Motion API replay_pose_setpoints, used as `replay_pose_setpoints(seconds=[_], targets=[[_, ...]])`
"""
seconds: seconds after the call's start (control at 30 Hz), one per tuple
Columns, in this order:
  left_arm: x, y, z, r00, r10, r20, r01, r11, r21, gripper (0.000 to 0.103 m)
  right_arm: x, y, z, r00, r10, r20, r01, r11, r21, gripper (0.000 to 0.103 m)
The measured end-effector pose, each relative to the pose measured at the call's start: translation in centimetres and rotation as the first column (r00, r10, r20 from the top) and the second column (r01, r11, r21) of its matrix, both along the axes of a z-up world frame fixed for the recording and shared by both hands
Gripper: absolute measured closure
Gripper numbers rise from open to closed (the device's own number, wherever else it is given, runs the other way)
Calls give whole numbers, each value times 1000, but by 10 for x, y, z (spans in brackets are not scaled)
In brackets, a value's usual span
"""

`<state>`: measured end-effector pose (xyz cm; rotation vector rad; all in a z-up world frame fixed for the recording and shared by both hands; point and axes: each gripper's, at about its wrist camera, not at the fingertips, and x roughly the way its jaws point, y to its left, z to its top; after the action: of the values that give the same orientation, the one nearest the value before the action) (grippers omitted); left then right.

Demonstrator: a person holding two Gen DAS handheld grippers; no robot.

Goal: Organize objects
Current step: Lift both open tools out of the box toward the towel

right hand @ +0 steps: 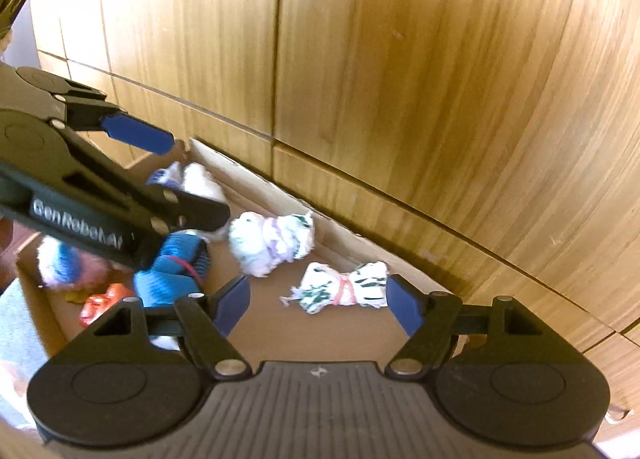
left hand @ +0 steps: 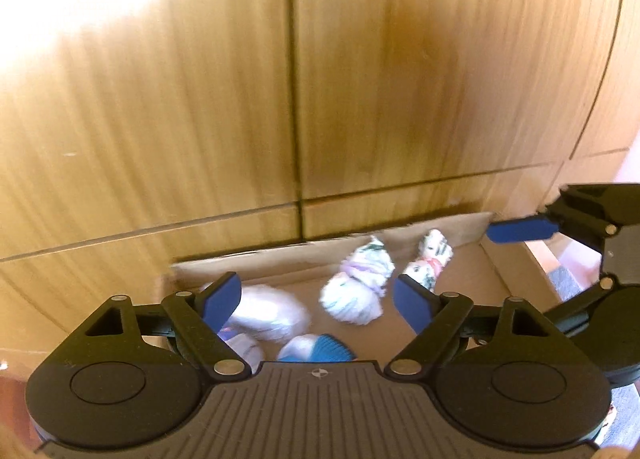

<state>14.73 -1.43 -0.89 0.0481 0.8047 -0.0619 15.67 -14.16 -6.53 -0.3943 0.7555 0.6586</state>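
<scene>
- The left claw [left hand: 318,299] stands wide with nothing between its blue pads [left hand: 222,295]; it hangs over the cardboard box [left hand: 460,225].
- The right claw [right hand: 318,301] is also wide and empty, above the box floor, just short of the red-tied bundle [right hand: 344,287].
- The task's things lie in the box, which sits against the wooden cabinet [left hand: 200,99]: the lilac-tied bundle [left hand: 358,285] near the middle, the red-tied one beside it by the back wall, a fluffy white piece [left hand: 272,309] and a ribbed blue sock [right hand: 176,259] toward the left.
- The bundles look like soft printed cloth, rolled and cinched at the waist with a band, ends flaring and frayed; the box is matte, stiff and thin-walled.
- Risk: the two claws sit close over a small box, so a careless swing could knock them together or catch the box wall.
- Risk: soft cloth may snag on a pad, lifting a bundle out again.
- Something crinkly orange-red [right hand: 102,305] lies at the box's left end; what it is cannot be told.
</scene>
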Motion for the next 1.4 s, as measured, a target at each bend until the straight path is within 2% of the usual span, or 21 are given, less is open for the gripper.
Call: replay_pose_setpoints(seconds=[0.17,0.53,0.8,0.97,1.17,1.3,1.4], targets=[[-20,14,1,998,59,2,-59,998,-8,14,-15,4,8,1000,-13,-3,13,1000,10,26],[-106,52,20,987,153,50,-153,988,0,9,-70,-20,33,997,-75,21,74,995,61,16],[-175,66,17,981,178,72,-174,983,-57,6,-151,-53,41,995,-77,60,67,987,149,13],[-231,55,-3,979,187,82,-180,980,-81,5,-211,-78,24,988,-124,97,101,971,215,11],[-289,13,-32,980,182,81,-175,981,-87,4,-268,-92,-19,978,-170,120,136,958,251,13],[-308,-18,-51,983,163,85,-156,985,-79,4,-279,-92,-35,966,-186,181,138,959,248,19],[-304,-33,-62,983,163,84,-158,985,-68,4,-276,-92,-43,962,-182,203,126,958,259,24]])
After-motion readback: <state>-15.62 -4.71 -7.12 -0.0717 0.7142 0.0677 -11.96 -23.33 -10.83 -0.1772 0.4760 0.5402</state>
